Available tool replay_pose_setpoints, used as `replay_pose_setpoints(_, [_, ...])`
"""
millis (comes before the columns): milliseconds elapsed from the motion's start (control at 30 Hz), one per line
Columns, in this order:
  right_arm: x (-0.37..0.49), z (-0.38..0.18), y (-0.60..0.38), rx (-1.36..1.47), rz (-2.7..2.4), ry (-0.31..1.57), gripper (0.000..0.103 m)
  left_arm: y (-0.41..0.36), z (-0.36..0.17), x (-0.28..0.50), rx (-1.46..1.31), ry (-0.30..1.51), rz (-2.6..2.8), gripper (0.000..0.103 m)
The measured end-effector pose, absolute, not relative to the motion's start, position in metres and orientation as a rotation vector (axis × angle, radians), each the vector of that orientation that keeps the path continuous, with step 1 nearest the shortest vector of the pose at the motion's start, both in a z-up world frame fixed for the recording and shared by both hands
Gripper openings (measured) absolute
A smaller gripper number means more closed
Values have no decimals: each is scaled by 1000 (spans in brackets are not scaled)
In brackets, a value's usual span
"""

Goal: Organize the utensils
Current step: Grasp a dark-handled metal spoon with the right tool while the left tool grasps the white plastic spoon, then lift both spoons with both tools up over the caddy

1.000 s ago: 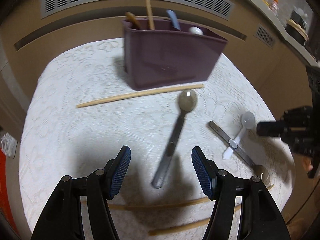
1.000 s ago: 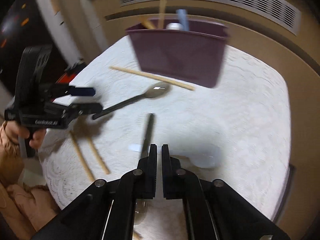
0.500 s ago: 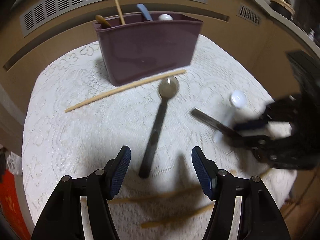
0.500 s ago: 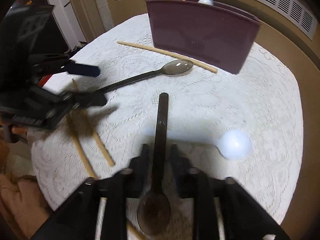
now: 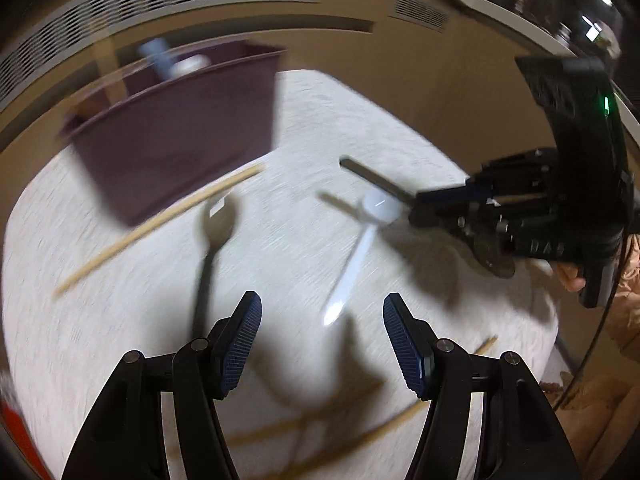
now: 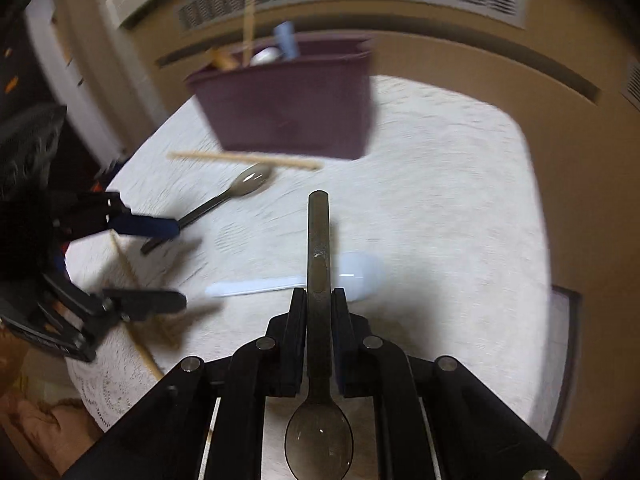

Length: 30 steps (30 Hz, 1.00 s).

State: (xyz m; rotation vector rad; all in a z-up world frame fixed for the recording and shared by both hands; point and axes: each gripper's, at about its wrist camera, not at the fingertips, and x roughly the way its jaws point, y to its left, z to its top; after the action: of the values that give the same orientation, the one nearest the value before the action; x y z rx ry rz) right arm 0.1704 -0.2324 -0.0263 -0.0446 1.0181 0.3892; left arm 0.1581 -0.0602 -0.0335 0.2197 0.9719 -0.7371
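Here we see a purple caddy (image 6: 288, 116) at the back of the lace-covered surface (image 6: 440, 200), holding a chopstick, a blue handle and a white spoon. Our right tongs (image 6: 319, 300) are closing on a dark spoon (image 6: 319, 240). Our left tongs (image 5: 322, 320) gape empty above a white spoon (image 5: 360, 248).

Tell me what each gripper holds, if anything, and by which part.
The right gripper is closing on a dark spoon, jaws around its handle with the bowl towards the camera. The left gripper is open and holds nothing.
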Motion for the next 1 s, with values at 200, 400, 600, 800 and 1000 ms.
replay_pose_setpoints(200, [167, -14, -287, 61, 273, 972, 11, -136, -40, 181, 356, 991, -871, 64])
replay_pose_setpoints(400, [158, -14, -302, 111, 246, 955, 11, -162, -53, 210, 377, 1080, -858, 63])
replay_pose_setpoints(600, [158, -18, -302, 152, 253, 958, 11, -172, -61, 213, 389, 1104, -829, 59])
replay_pose_setpoints(800, [161, -16, -285, 117, 240, 949, 11, -164, -61, 211, 353, 1060, -765, 36])
replay_pose_setpoints(1000, [159, -16, -268, 95, 256, 946, 11, -124, -44, 196, 184, 1025, -723, 35])
